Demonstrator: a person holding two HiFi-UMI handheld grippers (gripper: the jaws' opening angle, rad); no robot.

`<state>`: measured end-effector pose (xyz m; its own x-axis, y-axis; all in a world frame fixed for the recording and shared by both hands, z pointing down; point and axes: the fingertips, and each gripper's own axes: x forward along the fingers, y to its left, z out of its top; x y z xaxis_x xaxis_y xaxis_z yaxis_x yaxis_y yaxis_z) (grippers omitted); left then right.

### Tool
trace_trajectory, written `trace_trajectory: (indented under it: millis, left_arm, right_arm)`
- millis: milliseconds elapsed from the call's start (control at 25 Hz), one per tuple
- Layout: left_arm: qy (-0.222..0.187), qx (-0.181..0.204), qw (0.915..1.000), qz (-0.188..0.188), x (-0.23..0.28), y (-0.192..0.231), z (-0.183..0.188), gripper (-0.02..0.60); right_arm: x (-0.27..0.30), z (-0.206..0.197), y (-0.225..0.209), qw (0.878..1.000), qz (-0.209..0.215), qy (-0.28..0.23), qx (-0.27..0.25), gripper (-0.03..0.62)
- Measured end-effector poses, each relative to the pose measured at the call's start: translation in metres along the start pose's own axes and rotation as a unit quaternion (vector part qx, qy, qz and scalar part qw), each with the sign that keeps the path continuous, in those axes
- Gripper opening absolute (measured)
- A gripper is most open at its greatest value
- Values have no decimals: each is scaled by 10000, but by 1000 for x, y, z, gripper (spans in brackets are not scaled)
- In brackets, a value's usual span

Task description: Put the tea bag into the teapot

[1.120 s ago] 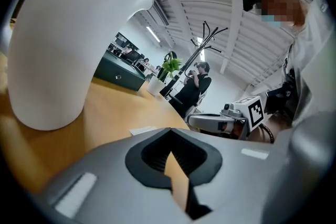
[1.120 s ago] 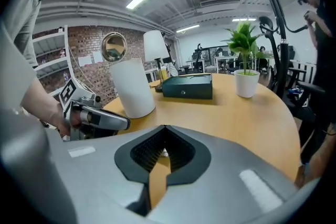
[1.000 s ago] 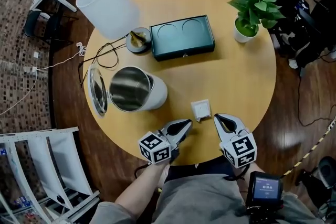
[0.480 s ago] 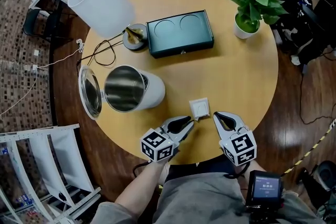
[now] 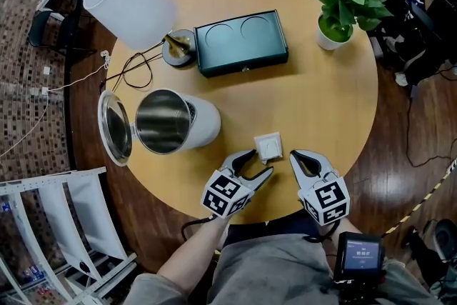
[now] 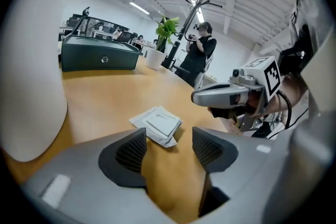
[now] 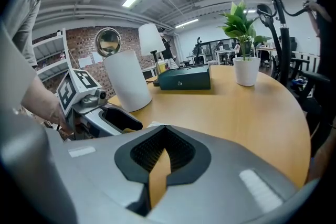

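One tea bag [image 5: 268,147] lies near the front edge of the table [image 5: 321,96], with bare wood between it and the one teapot [image 5: 171,121]. The left gripper [image 5: 258,163] has its jaws opening and empty; the right gripper [image 5: 294,156] has its jaws pressed together.

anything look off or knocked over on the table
Nothing stands out. The teapot stands upright with its lid swung open, and the tea bag lies flat on the table, with no spill. The left gripper is opening its jaws, empty, just short of the tea bag.
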<state>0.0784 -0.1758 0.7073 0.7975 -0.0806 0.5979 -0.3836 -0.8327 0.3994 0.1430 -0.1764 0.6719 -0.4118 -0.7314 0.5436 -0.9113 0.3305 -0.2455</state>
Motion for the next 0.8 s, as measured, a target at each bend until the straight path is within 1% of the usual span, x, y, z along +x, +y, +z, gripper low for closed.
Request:
trace_trajectory:
  millis: [120,320,520,640,720,800]
  left_arm:
    - [99,288,9995,125,3,2,0,250]
    - [224,525,9980,265,8,4,-1,250]
    - [389,886,9943,440,15,8,-4,249]
    - [487,1062,9919,505,19,9,-6,224]
    - [559,1219,9894,556,20,9,-6,195]
    - [608,1336,9874,587,22,9,-5,183]
  right_arm:
    - [0,-1,-3,10000,-10,8,25,9]
    - [1,-3,-6,10000,-3,35,16,9]
    - [8,-2,-6,9992,12,113,-395,9]
    - [11,-1,-4,9990,71,122,-416,9]
    - [13,-1,-3,9990,120,131,-402,9]
    - [14,-2,-3,9989,144,150,-413,9]
